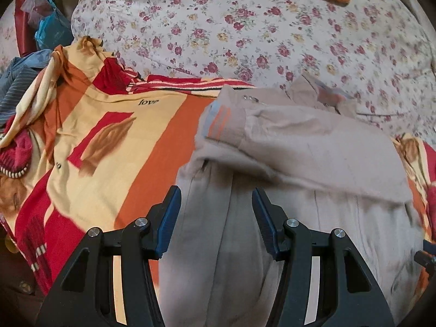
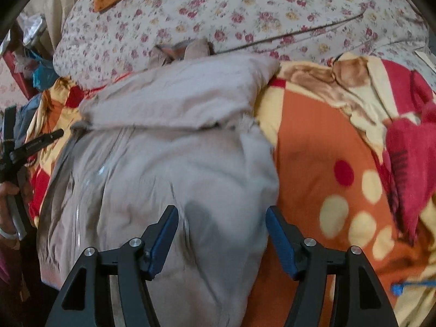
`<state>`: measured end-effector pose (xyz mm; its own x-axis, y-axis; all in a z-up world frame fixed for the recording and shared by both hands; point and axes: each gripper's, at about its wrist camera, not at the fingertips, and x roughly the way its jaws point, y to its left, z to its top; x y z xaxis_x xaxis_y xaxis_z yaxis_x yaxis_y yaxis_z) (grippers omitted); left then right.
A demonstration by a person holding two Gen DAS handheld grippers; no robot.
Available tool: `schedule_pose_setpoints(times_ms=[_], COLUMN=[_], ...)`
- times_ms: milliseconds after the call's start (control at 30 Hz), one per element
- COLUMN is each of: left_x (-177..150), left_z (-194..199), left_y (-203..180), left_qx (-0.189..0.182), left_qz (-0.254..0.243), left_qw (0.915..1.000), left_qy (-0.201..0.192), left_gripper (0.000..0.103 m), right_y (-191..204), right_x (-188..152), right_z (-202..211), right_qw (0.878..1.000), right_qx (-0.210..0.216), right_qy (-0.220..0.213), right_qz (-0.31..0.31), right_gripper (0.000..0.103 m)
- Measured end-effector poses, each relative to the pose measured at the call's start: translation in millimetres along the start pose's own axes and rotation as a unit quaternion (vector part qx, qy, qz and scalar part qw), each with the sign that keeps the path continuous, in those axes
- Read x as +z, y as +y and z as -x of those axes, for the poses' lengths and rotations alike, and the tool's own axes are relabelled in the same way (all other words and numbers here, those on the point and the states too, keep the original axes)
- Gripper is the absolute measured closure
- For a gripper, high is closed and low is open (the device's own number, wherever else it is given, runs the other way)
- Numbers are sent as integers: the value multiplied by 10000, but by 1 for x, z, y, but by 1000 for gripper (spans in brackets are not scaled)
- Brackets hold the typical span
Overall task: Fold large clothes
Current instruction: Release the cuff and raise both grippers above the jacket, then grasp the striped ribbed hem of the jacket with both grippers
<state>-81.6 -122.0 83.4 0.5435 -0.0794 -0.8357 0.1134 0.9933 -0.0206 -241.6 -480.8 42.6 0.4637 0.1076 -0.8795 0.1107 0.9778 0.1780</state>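
Observation:
A large beige jacket (image 1: 286, 179) lies on the bed, with one sleeve (image 1: 299, 141) folded across its chest; the cuff has orange and blue stripes (image 1: 218, 122). It also shows in the right wrist view (image 2: 169, 147). My left gripper (image 1: 216, 199) is open and empty, hovering over the jacket's lower left part. My right gripper (image 2: 222, 218) is open and empty over the jacket's right side near its edge. The left gripper's tool (image 2: 16, 152) shows at the left edge of the right wrist view.
The jacket rests on an orange, yellow and red blanket (image 1: 109, 141) (image 2: 327, 147). A floral duvet (image 1: 245, 27) is heaped behind it. Blue striped cloth (image 1: 19, 81) and a red knit item (image 1: 13, 155) lie at the left; red cloth (image 2: 408, 147) at the right.

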Motion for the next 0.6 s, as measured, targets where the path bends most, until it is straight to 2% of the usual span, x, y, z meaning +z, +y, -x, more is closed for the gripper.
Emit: schedule_pose_setpoints(times_ms=[133, 267, 400, 600], left_x=[-20, -48, -76, -114], left_z=[16, 30, 40, 49], left_y=[6, 12, 14, 18], left_qx=[-139, -446, -684, -867], left_qz=[-61, -214, -383, -595], left_qw=[9998, 9984, 9958, 9903], left_qy=[102, 262, 482, 904], left_gripper=[49, 49, 49, 49], right_y=[-1, 2, 9, 14], right_x=[-18, -40, -61, -90], right_z=[8, 11, 13, 20], right_qw=[9999, 9989, 9979, 9937], right_qx=[117, 419, 521, 982], right_qy=[23, 209, 369, 529], right_qz=[-57, -103, 68, 83], right_gripper=[38, 32, 32, 32])
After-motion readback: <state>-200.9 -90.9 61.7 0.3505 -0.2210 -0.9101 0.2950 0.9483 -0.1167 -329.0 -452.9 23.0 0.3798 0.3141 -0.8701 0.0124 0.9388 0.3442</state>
